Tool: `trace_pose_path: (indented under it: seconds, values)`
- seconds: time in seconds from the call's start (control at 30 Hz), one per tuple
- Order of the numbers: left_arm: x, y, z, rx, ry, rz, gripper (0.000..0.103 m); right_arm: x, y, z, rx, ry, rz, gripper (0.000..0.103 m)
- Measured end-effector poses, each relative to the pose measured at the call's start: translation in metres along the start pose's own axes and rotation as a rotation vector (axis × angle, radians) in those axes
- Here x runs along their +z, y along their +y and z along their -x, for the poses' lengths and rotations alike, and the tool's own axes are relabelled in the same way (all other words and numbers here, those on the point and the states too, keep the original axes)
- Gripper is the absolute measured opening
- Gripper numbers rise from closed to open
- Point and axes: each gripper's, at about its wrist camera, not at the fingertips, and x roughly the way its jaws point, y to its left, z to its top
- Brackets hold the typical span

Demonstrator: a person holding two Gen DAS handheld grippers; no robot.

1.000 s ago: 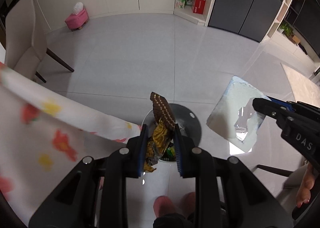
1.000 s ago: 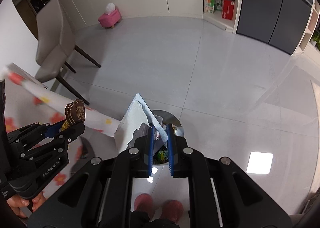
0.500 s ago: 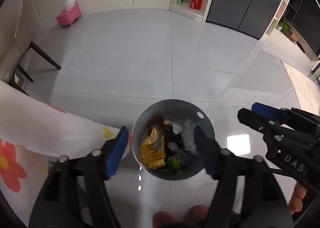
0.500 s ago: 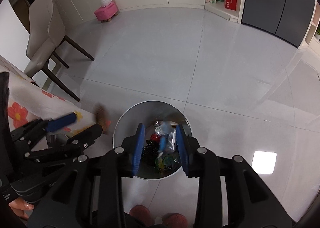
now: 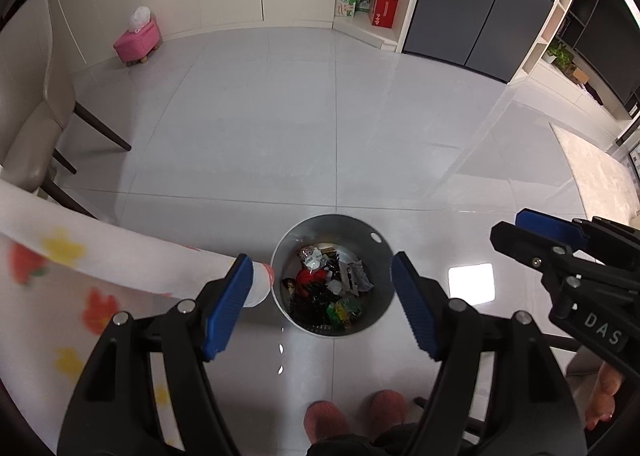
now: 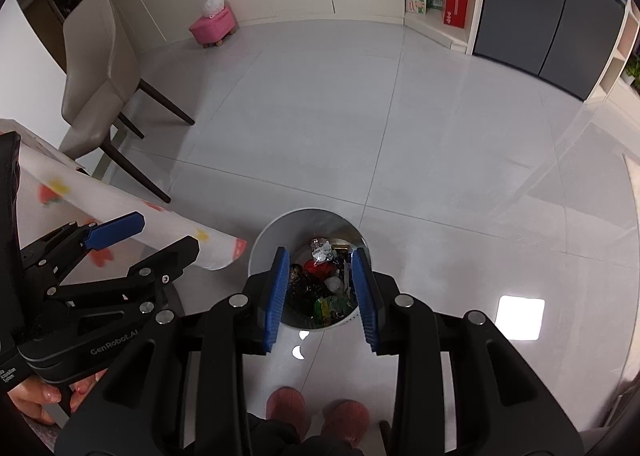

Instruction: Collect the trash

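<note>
Both black tongs hang over the bin with nothing between their ribbed blue pads: the left tongs (image 5: pixel 322 310) spread wide, the right tongs (image 6: pixel 320 290) parted more narrowly. Below them the round grey metal bin (image 5: pixel 380 252) stands on glossy pale floor tiles (image 5: pixel 336 136), holding crumpled wrappers (image 5: pixel 332 284). A flower-printed cloth (image 5: pixel 80 276) drapes the surface beside it.
</note>
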Motion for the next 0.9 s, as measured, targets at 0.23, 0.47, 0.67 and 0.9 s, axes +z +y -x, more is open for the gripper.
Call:
trace_pose_path:
  seconds: [0.23,0.47,0.67,0.9]
  values:
    - [0.019,-0.005,0.090,0.024,-0.003,0.034,0.076,0.024,0.025,0.088,0.015,-0.009,0.067,0.033]
    - [0.020,0.006,0.178,0.103,-0.025,0.149,0.077,0.040,0.060,0.163,0.007,-0.058,0.213,0.047]
    - [-0.005,0.030,0.242,0.187,-0.073,0.293,0.077,0.042,0.099,0.208,0.067,-0.074,0.362,0.047]
    - [-0.065,0.075,0.317,0.328,-0.122,0.530,0.078,0.030,0.170,0.244,0.219,-0.077,0.579,0.047]
